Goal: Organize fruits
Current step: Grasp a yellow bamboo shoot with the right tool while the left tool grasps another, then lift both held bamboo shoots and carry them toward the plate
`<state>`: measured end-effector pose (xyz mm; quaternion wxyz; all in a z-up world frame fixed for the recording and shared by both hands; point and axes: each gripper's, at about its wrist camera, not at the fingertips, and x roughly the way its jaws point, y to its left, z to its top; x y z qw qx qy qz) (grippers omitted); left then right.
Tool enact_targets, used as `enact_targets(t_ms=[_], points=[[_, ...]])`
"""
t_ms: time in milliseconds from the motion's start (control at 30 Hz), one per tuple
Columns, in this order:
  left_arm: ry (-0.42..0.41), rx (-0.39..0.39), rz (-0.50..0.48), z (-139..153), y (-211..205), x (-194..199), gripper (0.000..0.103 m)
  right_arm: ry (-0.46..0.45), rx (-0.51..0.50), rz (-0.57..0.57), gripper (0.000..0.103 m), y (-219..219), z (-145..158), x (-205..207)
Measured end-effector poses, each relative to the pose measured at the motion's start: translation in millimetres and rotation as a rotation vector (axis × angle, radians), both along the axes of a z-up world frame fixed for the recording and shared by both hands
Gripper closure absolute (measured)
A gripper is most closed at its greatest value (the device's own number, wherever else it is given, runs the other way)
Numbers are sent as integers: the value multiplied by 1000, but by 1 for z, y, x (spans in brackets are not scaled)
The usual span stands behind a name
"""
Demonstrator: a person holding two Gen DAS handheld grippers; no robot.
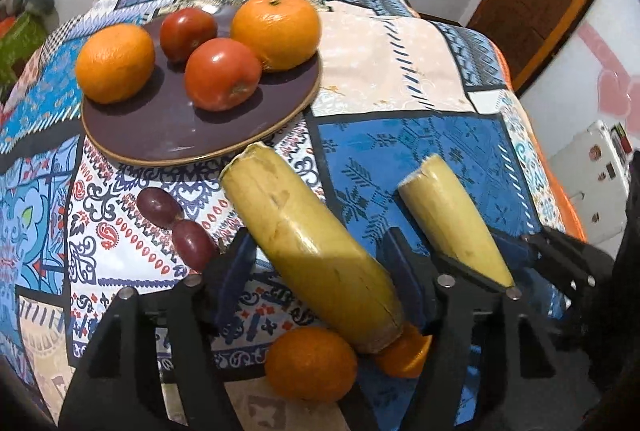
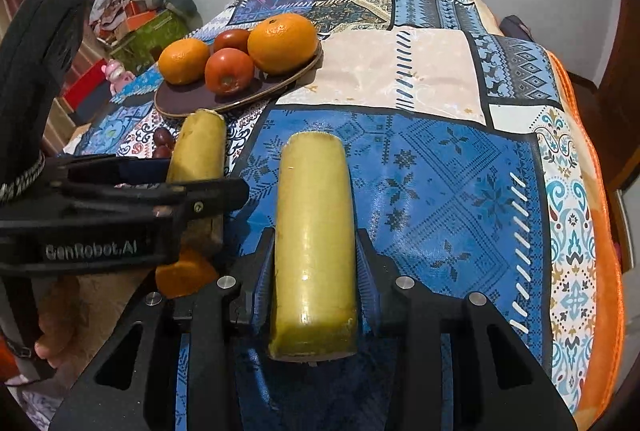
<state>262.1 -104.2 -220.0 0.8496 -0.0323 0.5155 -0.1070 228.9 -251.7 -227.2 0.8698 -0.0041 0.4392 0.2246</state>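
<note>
Banana halves, smooth yellow, blunt-cut: right gripper (image 2: 316, 267) clamps one half (image 2: 314, 243); left gripper (image 1: 324, 283) straddles the other (image 1: 308, 243), pads apart; glossy patchwork tablecloth (image 2: 440, 171), white walls

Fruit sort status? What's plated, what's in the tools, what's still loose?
Plated: two oranges and two tomatoes on the brown plate. In hand: the right tool grips one banana piece; the left tool straddles the other banana piece, jaws not visibly pressing. Left: that piece, two grapes and the near orange on the cloth.
</note>
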Motion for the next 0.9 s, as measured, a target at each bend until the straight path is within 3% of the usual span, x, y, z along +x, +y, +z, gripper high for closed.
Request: enact_targets(t_ms=[200,367,467,633,900], points=[[-38,8,-74,10,-3,-4,59,-2,5,-19,69,-4,2,0],[-18,10,-90,7,0,0,60,5,11,-31,68,-7,0,3],[33,18,-91,-4,-5,7,58,2,4,-33,68,-6,0,3],[15,82,-95,-6,-18,8,55,6,3,-36,68,-5,-1,4],[25,58,-46,1,-9,7,65,15,30,-56,69,-11,4,5]])
